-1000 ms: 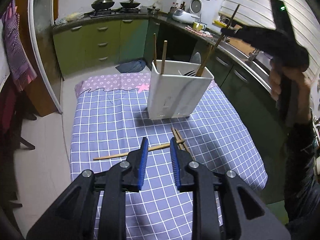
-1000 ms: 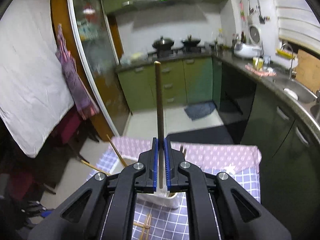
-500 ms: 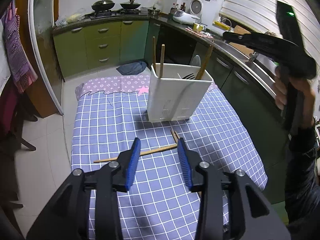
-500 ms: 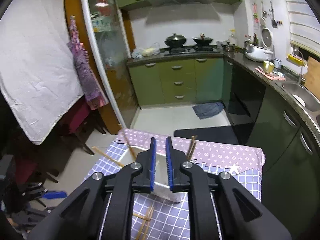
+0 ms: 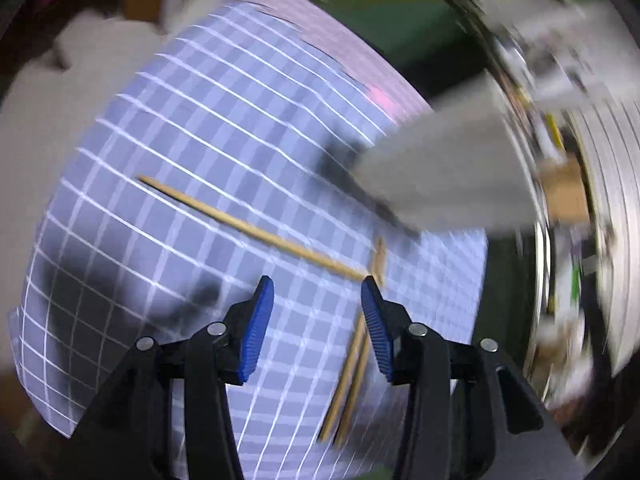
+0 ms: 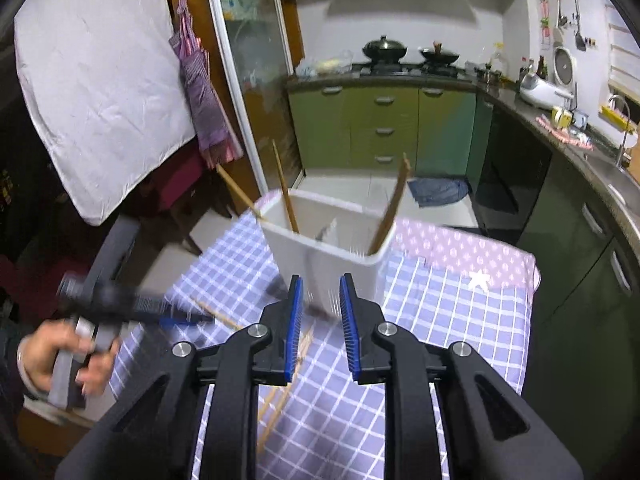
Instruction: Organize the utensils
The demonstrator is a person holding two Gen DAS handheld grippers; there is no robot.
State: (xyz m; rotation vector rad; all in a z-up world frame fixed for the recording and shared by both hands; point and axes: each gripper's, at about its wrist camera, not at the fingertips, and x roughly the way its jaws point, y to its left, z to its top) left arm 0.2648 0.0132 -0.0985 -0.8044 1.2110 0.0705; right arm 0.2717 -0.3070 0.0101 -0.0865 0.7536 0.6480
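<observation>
Chopsticks (image 5: 256, 235): 3 lie loose on the checked cloth (image 5: 168, 128), the last-carried 1 now in the holder (image 6: 326, 256) (others there); left tongs (image 5: 317, 312) and right tongs (image 6: 320, 322) gape, empty, the left swinging down towards them.

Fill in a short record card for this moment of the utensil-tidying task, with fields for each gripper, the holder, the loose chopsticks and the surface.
left gripper: open, empty, over the cloth near the loose chopsticks; view blurred
right gripper: open, empty, in front of the holder
white holder: upright on the table, three chopsticks leaning inside
single chopstick: lying flat on the cloth
chopstick pair: lying side by side near the left gripper's right finger
tablecloth: purple and white check
</observation>
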